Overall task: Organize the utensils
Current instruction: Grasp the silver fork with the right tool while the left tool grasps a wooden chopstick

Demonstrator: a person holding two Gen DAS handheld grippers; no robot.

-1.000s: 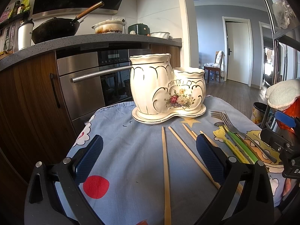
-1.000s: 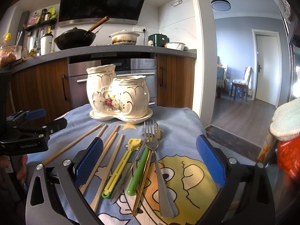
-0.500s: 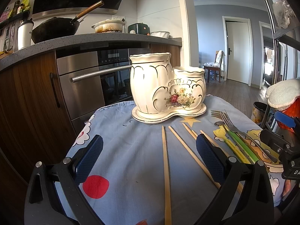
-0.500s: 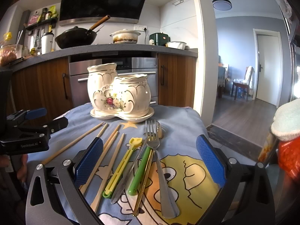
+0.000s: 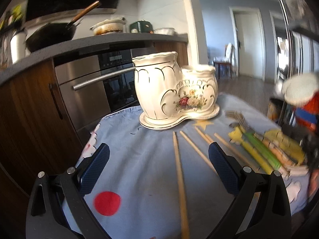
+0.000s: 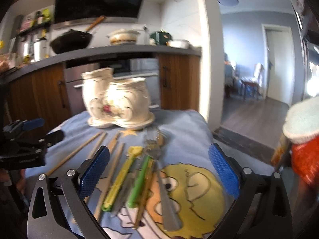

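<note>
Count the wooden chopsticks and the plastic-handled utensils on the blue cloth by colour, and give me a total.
Light wooden chopsticks: 4
Yellow plastic-handled utensil: 1
Green plastic-handled utensil: 1
Total: 6

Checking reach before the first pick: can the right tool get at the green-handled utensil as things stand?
Probably yes: the right tool is open, and the green-handled utensil lies uncovered between neighbouring utensils on the cloth, straight ahead.

Daylit, motion-blurred — fisheye edges dark, bent.
</note>
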